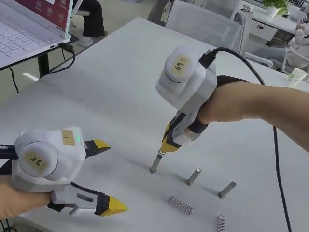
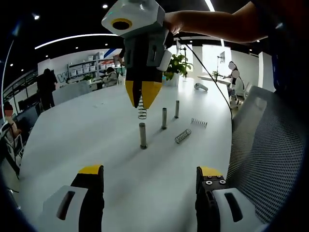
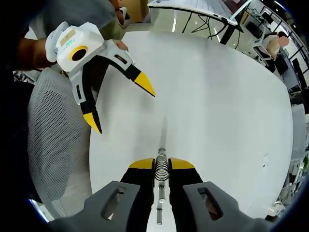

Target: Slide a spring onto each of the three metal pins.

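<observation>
Left gripper (image 1: 112,176) gaped idle; right gripper (image 1: 166,148) pinched a spring (image 3: 161,167) above a pin (image 1: 155,163); off-centre, it might snag and topple that pin.

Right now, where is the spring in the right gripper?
In the left gripper view, the spring hangs from the right gripper tips at centre, just above the nearest pin.

Yellow-tipped blk fingers (image 1: 114,207), silver pins (image 1: 193,176) & springs (image 1: 180,204), wht table (image 1: 120,87), grey mesh chair (image 2: 270,145)
</observation>
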`<state>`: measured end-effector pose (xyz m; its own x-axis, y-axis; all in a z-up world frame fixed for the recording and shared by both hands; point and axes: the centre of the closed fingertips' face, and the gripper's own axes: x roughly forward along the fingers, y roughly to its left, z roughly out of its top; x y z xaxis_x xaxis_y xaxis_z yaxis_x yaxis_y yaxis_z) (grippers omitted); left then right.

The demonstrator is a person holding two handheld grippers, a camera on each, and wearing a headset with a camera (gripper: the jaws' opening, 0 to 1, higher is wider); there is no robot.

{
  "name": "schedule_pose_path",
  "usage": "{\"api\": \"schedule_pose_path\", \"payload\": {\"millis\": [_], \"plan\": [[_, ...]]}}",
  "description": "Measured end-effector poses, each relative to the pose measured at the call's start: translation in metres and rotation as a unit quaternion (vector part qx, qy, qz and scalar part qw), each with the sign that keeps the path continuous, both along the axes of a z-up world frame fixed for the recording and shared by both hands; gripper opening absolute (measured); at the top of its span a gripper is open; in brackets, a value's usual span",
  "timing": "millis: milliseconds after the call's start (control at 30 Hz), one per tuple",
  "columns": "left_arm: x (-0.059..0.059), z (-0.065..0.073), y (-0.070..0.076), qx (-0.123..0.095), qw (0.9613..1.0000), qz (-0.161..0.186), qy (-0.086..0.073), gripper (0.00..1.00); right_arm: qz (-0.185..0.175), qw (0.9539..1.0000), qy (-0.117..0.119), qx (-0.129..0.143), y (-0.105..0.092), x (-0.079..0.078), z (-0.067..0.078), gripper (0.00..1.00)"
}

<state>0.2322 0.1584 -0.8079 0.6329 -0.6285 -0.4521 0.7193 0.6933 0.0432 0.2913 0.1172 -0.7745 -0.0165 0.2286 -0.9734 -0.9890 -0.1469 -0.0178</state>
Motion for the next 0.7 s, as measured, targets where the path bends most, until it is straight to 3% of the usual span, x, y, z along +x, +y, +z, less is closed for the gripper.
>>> {"api": "schedule_pose_path", "payload": {"millis": [700], "plan": [[-0.001,0.001,0.0,-0.008,1.0,-0.002,0.0,0.72,0.0,0.9998,0.005,-0.019,-0.001,0.005,-0.017,0.08]]}}
